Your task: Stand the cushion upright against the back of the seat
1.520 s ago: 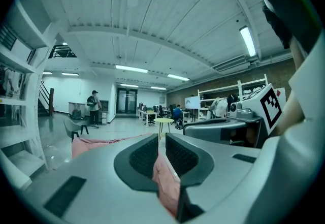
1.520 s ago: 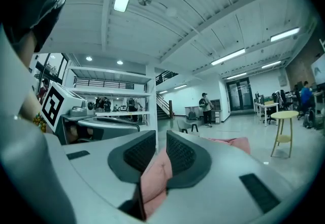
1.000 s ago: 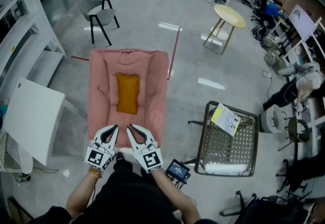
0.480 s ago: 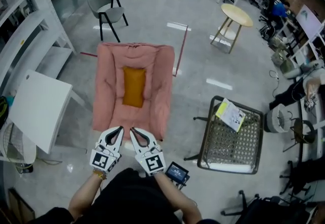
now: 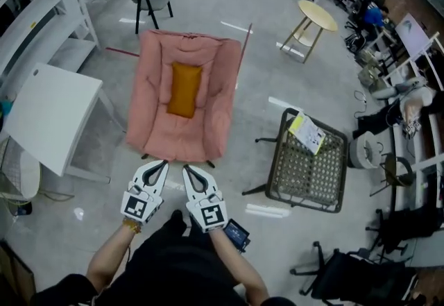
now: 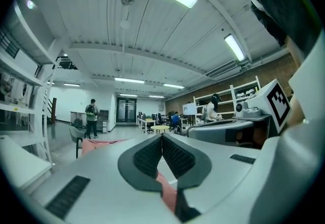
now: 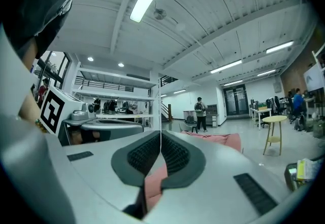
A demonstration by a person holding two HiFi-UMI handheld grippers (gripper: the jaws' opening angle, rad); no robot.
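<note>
Orange cushion sat in middle of pink padded seat, upper centre of frame. L gripper & R gripper were side by side just below seat's front edge, not touching it, both w/ fingers together, nothing between.

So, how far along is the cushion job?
Looks done: the orange cushion leans against the back of the pink seat, though the tilt is unclear from above. In hand: nothing; left gripper and right gripper are shut, short of the seat. Left: apparently nothing.
</note>
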